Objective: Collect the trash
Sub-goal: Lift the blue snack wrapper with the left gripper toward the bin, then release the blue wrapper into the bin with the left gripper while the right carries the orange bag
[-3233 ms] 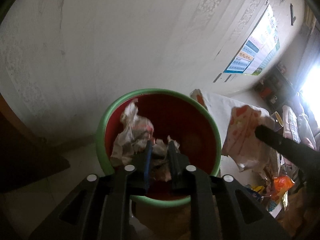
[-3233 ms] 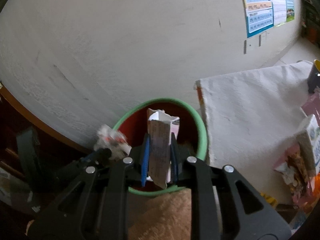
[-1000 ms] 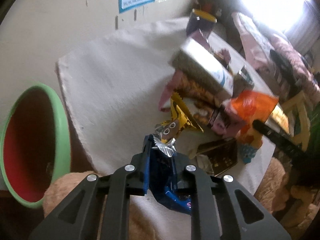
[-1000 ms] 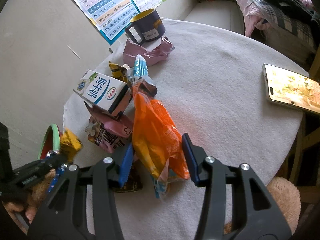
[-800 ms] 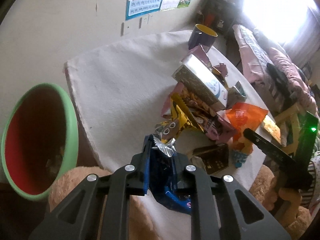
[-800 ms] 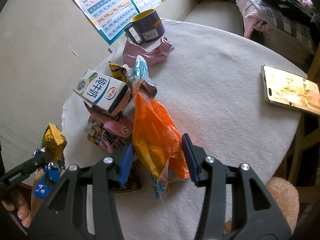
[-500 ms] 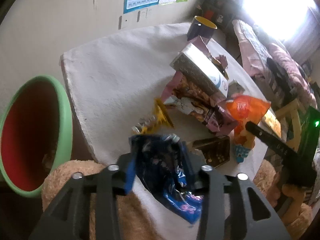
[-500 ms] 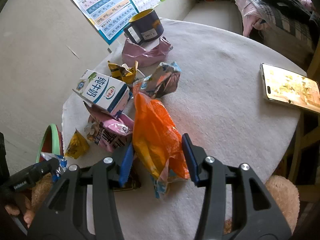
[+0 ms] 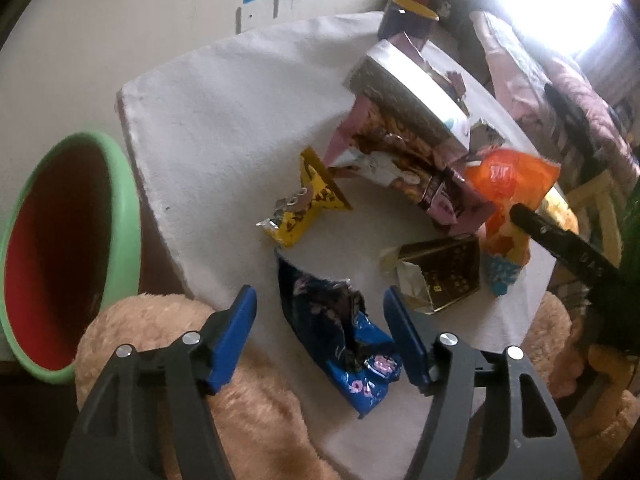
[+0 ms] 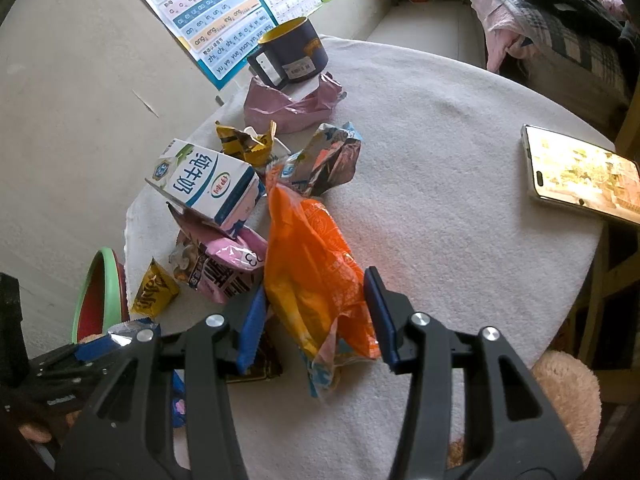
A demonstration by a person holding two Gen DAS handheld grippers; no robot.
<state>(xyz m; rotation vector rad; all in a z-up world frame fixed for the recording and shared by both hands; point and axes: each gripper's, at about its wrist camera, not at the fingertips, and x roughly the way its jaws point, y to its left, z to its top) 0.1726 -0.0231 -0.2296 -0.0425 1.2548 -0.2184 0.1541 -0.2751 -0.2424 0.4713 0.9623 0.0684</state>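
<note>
My left gripper (image 9: 319, 294) hangs over the near table edge, jaws opening. A crumpled blue wrapper (image 9: 340, 336) lies on the cloth between the pads, which do not touch it. A yellow wrapper (image 9: 304, 200) lies just beyond. The green-rimmed red bin (image 9: 128, 208) stands left of the table, below its edge. My right gripper (image 10: 316, 320) is shut on an orange snack bag (image 10: 308, 264) that stands upright on the table. The left gripper's fingers (image 10: 100, 344) show at the lower left of the right wrist view.
A white-clothed round table (image 10: 440, 160) carries a milk carton (image 10: 204, 184), pink wrappers (image 10: 288, 108), a brown box (image 9: 444, 272), a dark mug (image 10: 292, 56) and a phone (image 10: 580, 176). A beige plush cushion (image 9: 160, 320) sits under the left gripper. A wall runs behind.
My left gripper swung from the bin back over the table, sank a little and opened; the blue and yellow wrappers it held now lie on the cloth. The right gripper kept still on the orange bag.
</note>
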